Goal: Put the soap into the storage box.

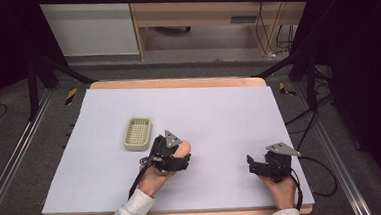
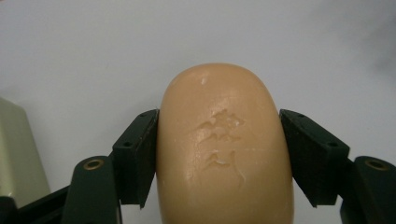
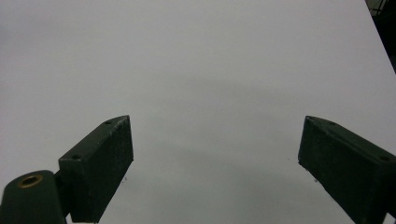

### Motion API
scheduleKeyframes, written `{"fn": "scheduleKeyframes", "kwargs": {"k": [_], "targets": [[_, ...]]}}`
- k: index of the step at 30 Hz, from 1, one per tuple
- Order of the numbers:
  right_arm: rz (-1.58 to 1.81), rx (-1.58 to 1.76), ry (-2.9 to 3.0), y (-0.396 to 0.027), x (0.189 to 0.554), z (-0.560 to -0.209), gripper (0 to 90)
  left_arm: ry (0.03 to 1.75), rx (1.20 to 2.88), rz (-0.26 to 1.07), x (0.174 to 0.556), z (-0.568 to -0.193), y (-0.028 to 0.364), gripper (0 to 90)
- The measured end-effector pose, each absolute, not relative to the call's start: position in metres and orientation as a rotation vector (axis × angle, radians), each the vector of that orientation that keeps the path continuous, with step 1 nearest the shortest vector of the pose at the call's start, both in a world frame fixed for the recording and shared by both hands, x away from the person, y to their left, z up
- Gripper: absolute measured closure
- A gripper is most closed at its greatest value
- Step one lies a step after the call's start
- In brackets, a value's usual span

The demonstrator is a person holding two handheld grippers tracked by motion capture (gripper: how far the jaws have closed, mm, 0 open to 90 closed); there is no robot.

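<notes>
Fingers point(image 2: 140, 158) clamp soap bar point(image 2: 224, 149) both sides.

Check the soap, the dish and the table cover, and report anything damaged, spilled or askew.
Nothing stands out. The peach oval soap bar is clamped squarely in the left gripper; its surface marks look like a moulded stamp, not damage. The pale green slatted soap dish sits upright on the flat white table cover, with no spill.
</notes>
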State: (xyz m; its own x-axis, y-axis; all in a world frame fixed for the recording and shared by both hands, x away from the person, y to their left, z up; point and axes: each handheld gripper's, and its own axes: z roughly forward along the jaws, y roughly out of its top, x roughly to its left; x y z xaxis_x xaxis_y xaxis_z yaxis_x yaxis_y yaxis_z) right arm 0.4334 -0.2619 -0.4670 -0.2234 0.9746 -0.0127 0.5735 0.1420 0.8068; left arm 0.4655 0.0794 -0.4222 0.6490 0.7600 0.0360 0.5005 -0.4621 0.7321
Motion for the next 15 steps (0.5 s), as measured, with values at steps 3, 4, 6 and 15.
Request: {"fn": "scheduleKeyframes", "kwargs": {"k": [3, 4, 6, 15], "targets": [[0.937, 1.476, 1.869, -0.262, 0.433, -0.467, 10.5, 0.979, 2.155, 0.472, 0.464, -0.421, 0.086, 31.2], [0.937, 1.477, 1.869, -0.262, 0.433, -0.467, 10.4, 0.989, 2.144, 0.472, 0.463, -0.421, 0.087, 31.2], [0.936, 1.479, 1.868, -0.262, 0.433, -0.467, 10.5, 0.993, 2.143, 0.472, 0.462, -0.421, 0.091, 31.2], [0.928, 1.465, 1.876, -0.261, 0.433, -0.467, 10.5, 1.018, 2.134, 0.484, 0.458, -0.421, 0.112, 31.3]]}}
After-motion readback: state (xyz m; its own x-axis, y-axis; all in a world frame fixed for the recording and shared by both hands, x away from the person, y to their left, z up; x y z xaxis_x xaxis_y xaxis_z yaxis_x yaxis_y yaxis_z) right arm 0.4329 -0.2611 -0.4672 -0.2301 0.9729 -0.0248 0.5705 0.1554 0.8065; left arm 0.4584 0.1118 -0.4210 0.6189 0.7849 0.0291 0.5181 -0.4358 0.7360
